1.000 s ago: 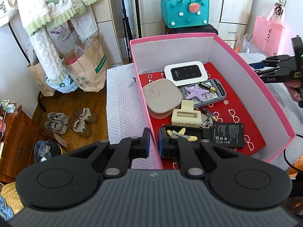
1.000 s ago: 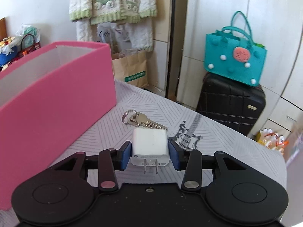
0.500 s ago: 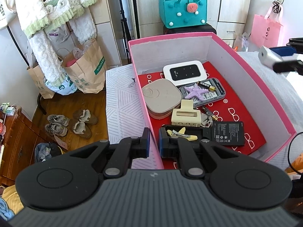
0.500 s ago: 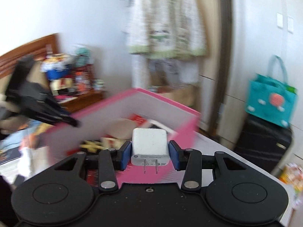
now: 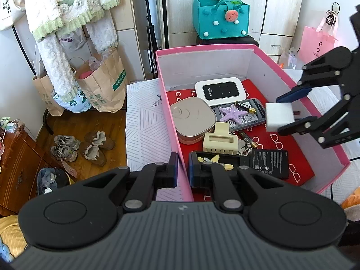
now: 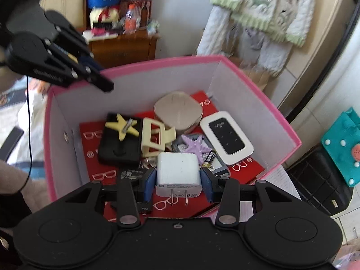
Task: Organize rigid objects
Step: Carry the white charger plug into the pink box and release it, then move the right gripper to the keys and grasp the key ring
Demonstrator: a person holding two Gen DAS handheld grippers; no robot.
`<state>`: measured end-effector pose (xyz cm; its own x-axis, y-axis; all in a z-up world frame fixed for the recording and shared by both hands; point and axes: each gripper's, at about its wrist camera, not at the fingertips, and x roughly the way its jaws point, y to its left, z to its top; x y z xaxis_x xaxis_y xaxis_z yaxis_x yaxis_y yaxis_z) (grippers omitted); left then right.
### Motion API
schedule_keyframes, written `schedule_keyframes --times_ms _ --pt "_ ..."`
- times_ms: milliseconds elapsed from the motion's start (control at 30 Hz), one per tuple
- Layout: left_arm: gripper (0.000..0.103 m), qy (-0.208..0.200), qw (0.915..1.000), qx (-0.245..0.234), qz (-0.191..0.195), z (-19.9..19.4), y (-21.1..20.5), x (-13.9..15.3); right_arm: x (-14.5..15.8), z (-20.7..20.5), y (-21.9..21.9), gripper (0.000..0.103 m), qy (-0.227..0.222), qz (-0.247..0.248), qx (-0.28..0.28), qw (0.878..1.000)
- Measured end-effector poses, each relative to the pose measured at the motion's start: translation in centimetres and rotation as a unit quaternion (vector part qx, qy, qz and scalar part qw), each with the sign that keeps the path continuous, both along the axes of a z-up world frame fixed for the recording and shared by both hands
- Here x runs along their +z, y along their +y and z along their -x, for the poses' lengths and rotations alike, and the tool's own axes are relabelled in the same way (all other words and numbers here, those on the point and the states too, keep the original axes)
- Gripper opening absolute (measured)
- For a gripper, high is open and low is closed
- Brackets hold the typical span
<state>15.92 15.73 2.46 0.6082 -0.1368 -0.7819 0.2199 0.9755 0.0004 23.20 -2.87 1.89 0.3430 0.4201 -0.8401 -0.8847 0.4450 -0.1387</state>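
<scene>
A pink box [image 5: 225, 47] with white inner walls and a red floor stands on the bed. My left gripper [image 5: 182, 168] is shut on its near-left wall [image 5: 180, 148]. My right gripper [image 6: 177, 180] is shut on a white plug charger [image 6: 178, 173], prongs toward the camera, and hangs above the box's inside. From the left wrist view the charger [image 5: 279, 117] hovers over the right wall. Inside lie a white wifi router [image 5: 217, 88], a beige case [image 5: 193, 118], a purple starfish [image 5: 234, 112], a cream hair claw [image 5: 220, 140] and a black battery [image 5: 270, 163].
The box rests on a white striped sheet [image 5: 144, 121]. A teal felt bag [image 5: 221, 18] sits on a black suitcase [image 6: 319, 184] behind it. Paper bags [image 5: 101, 83] and shoes [image 5: 83, 144] are on the wooden floor at left. A wooden cabinet [image 6: 123, 47] stands beyond the box.
My right gripper has carried the charger from the sheet beside the box, up and across to above the box's inside, rolling as it went. The keys stayed behind. The left gripper has not moved.
</scene>
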Motion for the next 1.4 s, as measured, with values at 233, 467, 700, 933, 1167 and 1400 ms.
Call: schedule_keyframes --times_ms 233,467,700,933,1167,1400 --pt "0.009 0.002 1.0000 0.000 0.009 0.0 0.2 0.1 -0.9 0.7 0.3 0.049 0.000 0.016 0.004 1.000" --pt "0.009 0.003 1.0000 -0.002 0.008 -0.1 0.1 0.2 2.4 1.4 -3.4 0.053 -0.032 -0.065 -0.043 0.996" --pt "0.009 0.002 1.0000 -0.004 0.008 -0.1 0.0 0.2 4.6 -0.4 -10.4 0.066 -0.044 -0.198 -0.165 0.965" --pt "0.009 0.002 1.0000 -0.002 0.003 -0.2 -0.2 0.3 2.3 -3.0 -14.8 0.066 -0.083 -0.226 -0.268 0.933" --pt "0.009 0.002 1.0000 0.000 -0.002 -0.1 -0.3 0.2 -2.4 -5.6 -14.7 0.030 -0.004 -0.191 -0.276 0.942" --pt "0.009 0.008 1.0000 -0.001 -0.005 -0.2 -0.2 0.2 -7.1 -6.5 -12.7 0.021 0.019 -0.186 -0.260 0.947"
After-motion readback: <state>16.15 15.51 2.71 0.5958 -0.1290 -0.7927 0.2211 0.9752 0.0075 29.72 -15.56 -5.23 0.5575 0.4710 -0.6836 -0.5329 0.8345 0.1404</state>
